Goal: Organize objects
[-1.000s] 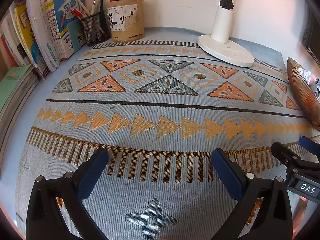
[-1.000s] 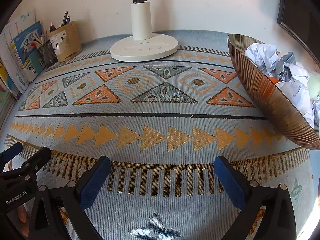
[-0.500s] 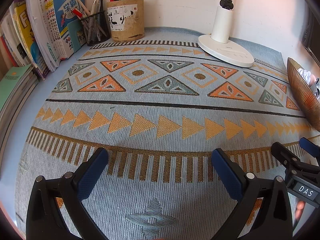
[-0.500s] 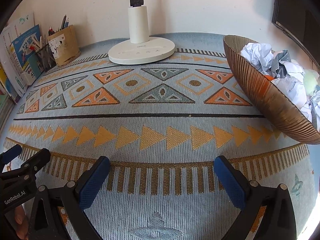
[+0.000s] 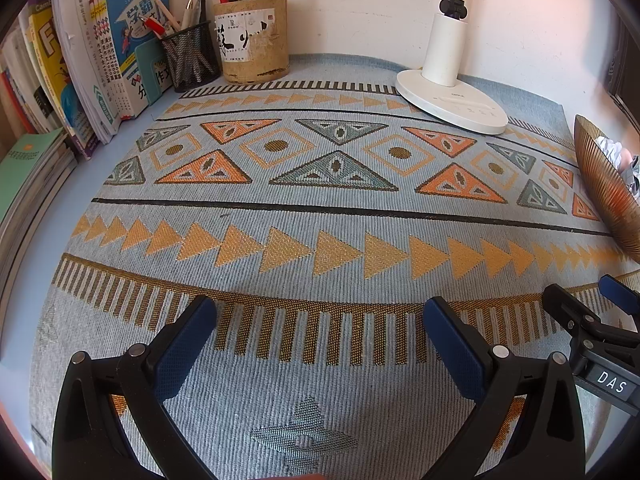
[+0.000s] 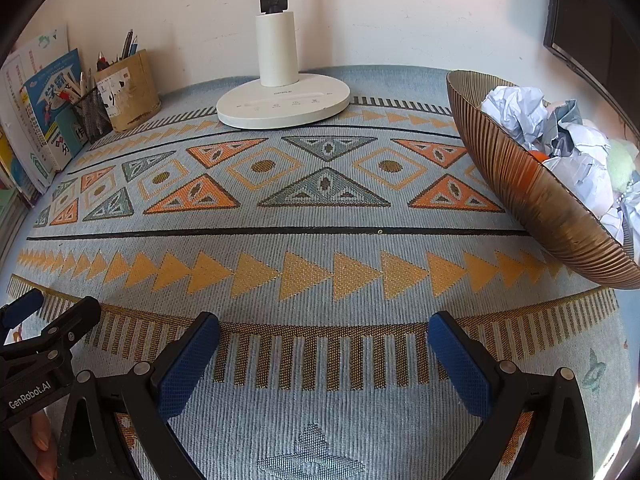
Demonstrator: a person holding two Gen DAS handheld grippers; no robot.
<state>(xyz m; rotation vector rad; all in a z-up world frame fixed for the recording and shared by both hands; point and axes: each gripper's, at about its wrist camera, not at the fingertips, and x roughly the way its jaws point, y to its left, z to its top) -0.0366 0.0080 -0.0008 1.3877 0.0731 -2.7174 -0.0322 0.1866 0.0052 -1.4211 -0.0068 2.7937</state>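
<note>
Both the left gripper (image 5: 320,316) and right gripper (image 6: 324,328) hover low over the patterned mat (image 6: 320,220) on the bench, jaws apart and empty. Crumpled paper (image 6: 516,110) fills the ribbed bowl (image 6: 532,204) at right. No grasp seems begun; next likely calls for choosing a target.

Woven mat (image 6: 320,216): coarse ribbed cloth, matt. Lamp base (image 6: 284,106): smooth white plastic, slight sheen. Bowl (image 6: 532,200): finely ribbed, bronze metallic gloss; holds crumpled paper (image 6: 516,114). Mesh pen cup (image 5: 191,60): black wire. Tool pads (image 5: 182,354): blue, textured, on matt black plastic.
</note>
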